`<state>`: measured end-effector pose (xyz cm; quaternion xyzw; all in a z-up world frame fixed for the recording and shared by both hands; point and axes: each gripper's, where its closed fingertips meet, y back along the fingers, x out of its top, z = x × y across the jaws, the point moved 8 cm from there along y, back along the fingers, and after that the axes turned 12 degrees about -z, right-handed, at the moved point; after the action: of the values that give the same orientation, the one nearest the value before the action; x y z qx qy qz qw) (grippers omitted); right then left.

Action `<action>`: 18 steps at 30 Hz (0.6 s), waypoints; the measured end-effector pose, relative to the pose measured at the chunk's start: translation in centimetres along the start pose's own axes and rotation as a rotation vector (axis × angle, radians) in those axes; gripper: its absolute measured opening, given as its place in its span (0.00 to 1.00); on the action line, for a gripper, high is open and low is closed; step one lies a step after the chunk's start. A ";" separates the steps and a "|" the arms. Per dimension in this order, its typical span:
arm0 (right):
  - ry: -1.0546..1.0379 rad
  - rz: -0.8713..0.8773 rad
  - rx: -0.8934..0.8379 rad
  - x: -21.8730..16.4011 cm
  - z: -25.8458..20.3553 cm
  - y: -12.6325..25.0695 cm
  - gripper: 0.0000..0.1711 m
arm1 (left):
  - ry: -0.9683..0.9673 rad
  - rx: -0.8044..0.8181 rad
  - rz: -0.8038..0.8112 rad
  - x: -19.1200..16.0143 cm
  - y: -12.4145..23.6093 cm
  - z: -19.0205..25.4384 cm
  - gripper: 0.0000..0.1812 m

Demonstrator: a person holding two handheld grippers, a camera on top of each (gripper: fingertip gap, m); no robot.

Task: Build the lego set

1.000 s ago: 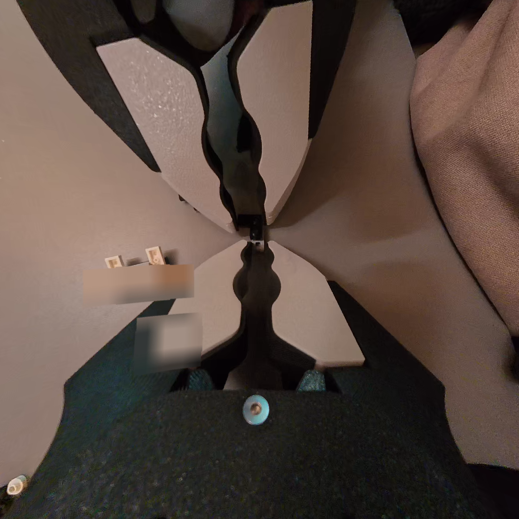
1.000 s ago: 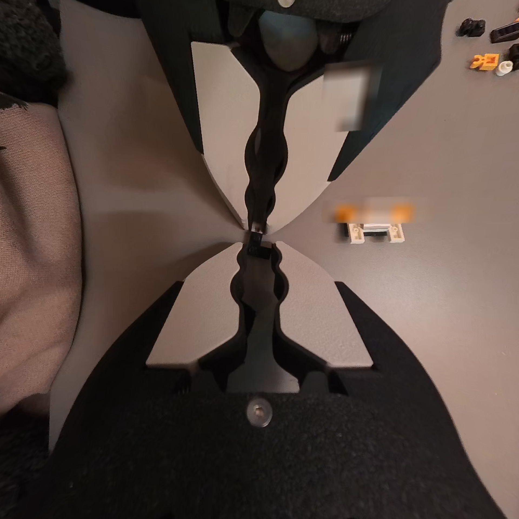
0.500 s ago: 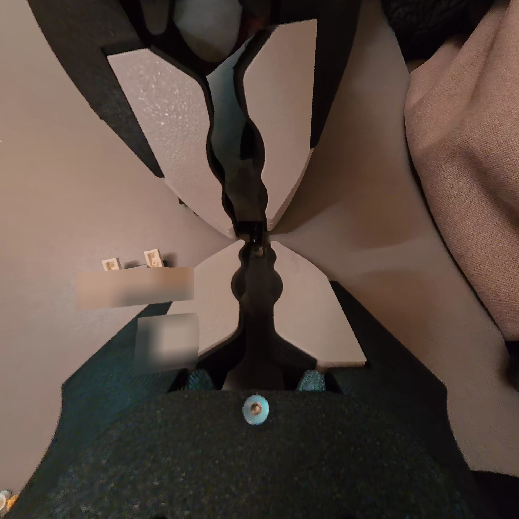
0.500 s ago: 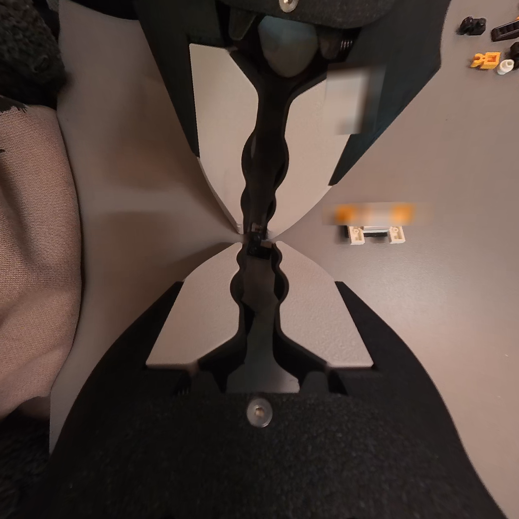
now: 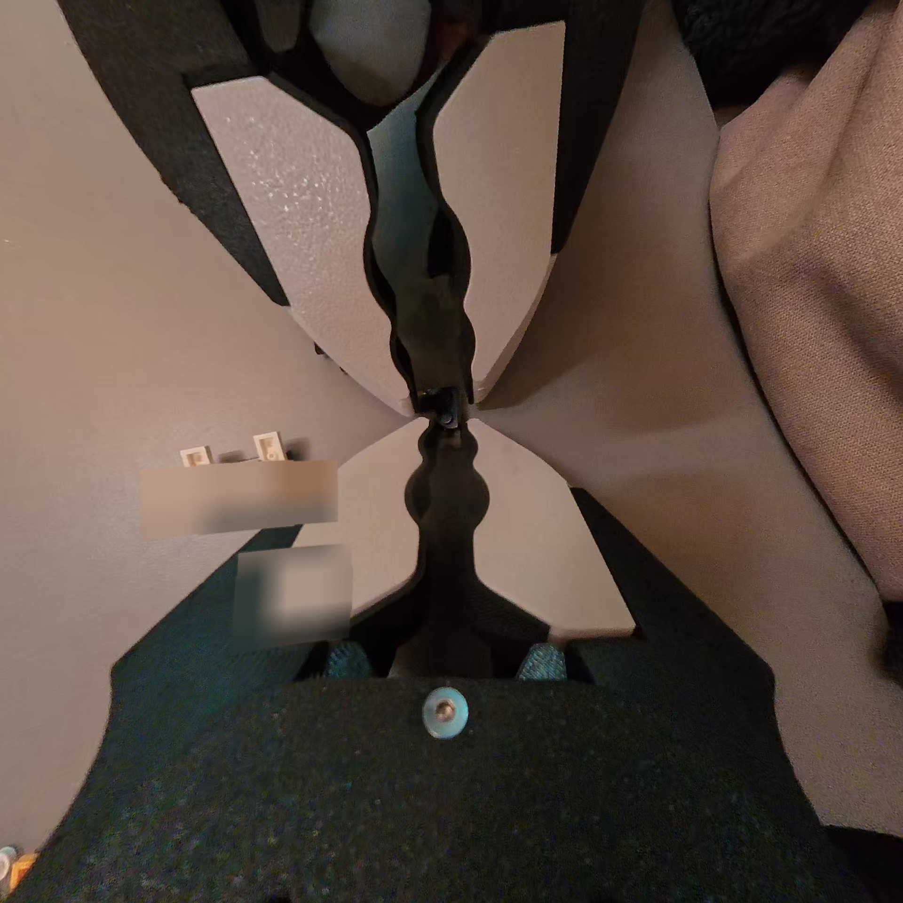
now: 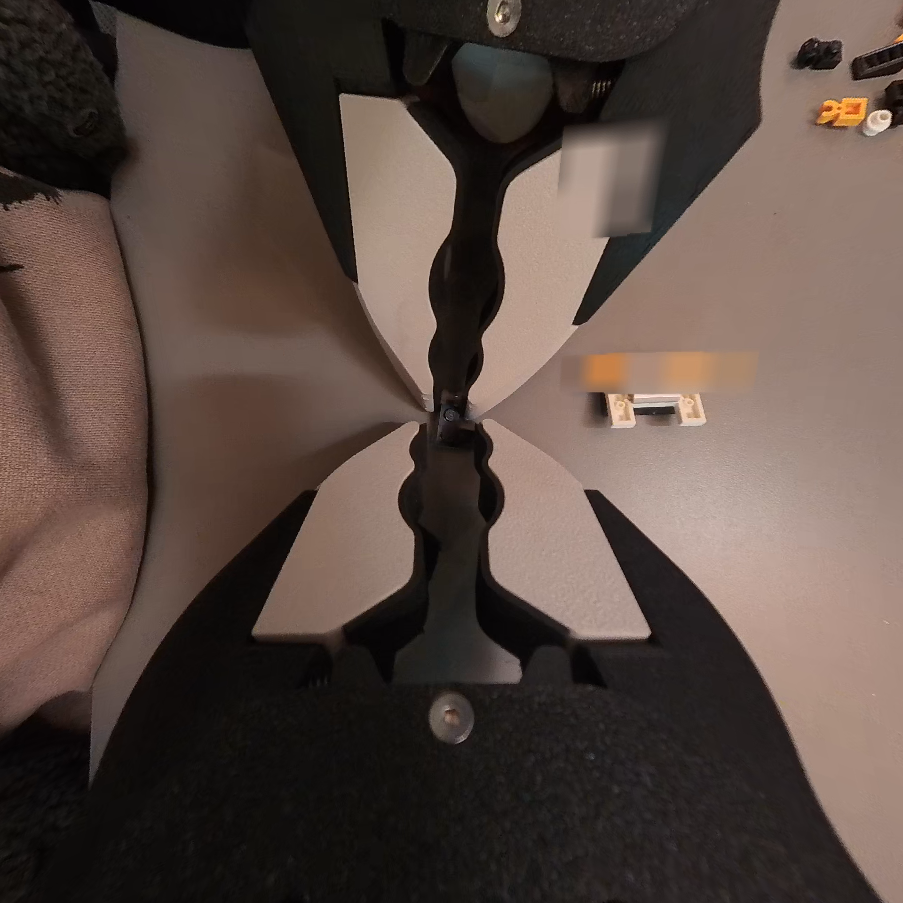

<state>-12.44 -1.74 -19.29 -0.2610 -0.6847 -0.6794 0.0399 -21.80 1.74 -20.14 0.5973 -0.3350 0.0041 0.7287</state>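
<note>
My two grippers meet tip to tip over the grey table [image 5: 97,342]. In the left wrist view my left gripper [image 5: 447,434] comes up from below, shut on a small dark lego piece [image 5: 447,418]. My right gripper [image 5: 442,391] comes down from above, shut on a small black piece [image 5: 437,397]. The two pieces touch. In the right wrist view my right gripper [image 6: 452,438] holds the black piece [image 6: 454,432] against the studded piece [image 6: 448,415] in the left gripper [image 6: 452,395]. A partial white build [image 6: 655,413] lies to the right; it also shows in the left wrist view [image 5: 229,452].
Beige fabric [image 5: 806,342] lies at the table's edge; it also shows in the right wrist view [image 6: 58,391]. Loose pieces lie at the far right: black ones [image 6: 821,51], an orange one [image 6: 840,112] and a white round one [image 6: 877,122]. Only a small space, under 4 cm, lies between the two pairs of fingers.
Both grippers stay shut and tip to tip. The two small pieces have come closer together, and the right gripper has shifted slightly in the left wrist view.
</note>
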 end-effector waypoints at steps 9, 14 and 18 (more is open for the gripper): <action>0.001 0.005 0.003 0.0 0.0 0.0 0.11 | 0.010 0.003 -0.001 0.0 -0.1 -0.1 0.04; 0.063 0.056 -0.044 -0.2 0.0 0.8 0.13 | 0.038 -0.031 0.042 -0.2 0.1 -0.4 0.04; 0.224 0.171 -0.126 -0.5 -0.1 2.0 0.14 | 0.089 -0.100 0.119 -0.5 1.0 -0.9 0.04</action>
<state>-11.22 -2.09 -17.68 -0.2431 -0.6073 -0.7399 0.1573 -22.22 3.00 -19.55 0.5385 -0.3369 0.0569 0.7703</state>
